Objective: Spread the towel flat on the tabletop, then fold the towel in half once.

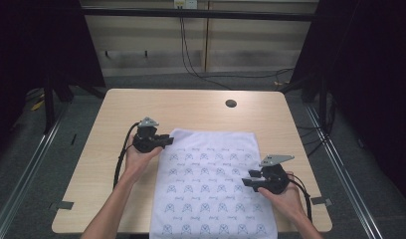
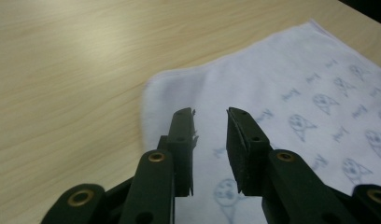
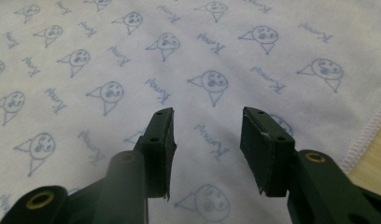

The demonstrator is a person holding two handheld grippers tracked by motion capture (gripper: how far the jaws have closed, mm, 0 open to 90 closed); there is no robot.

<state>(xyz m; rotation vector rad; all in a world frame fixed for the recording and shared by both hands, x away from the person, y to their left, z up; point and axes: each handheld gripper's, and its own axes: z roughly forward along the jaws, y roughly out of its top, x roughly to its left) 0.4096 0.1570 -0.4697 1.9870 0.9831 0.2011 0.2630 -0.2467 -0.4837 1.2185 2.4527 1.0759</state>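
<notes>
Cloth point(image 1: 211, 184): white woven fabric, roughly rectangular, printed all over with small blue cartoon faces and script. It lies flat across the centre and lower middle of the high view, its near end hanging past the table's front edge. Hem stitching shows at lower right of the right gripper view.

Table point(image 1: 191, 107): pale wood-grain top, rounded corners, a dark round hole at upper centre.

Left gripper point(image 1: 167, 141): centre left of the high view, at the cloth's upper left corner. In the left gripper view its black jaws stand a narrow gap apart over the rounded corner of the cloth point(image 2: 291, 84), nothing clamped.

Right gripper point(image 1: 250, 178): lower right, over the cloth near its right edge. Jaws wider apart, bare printed fabric point(image 3: 132, 70) between them, nothing held.
</notes>
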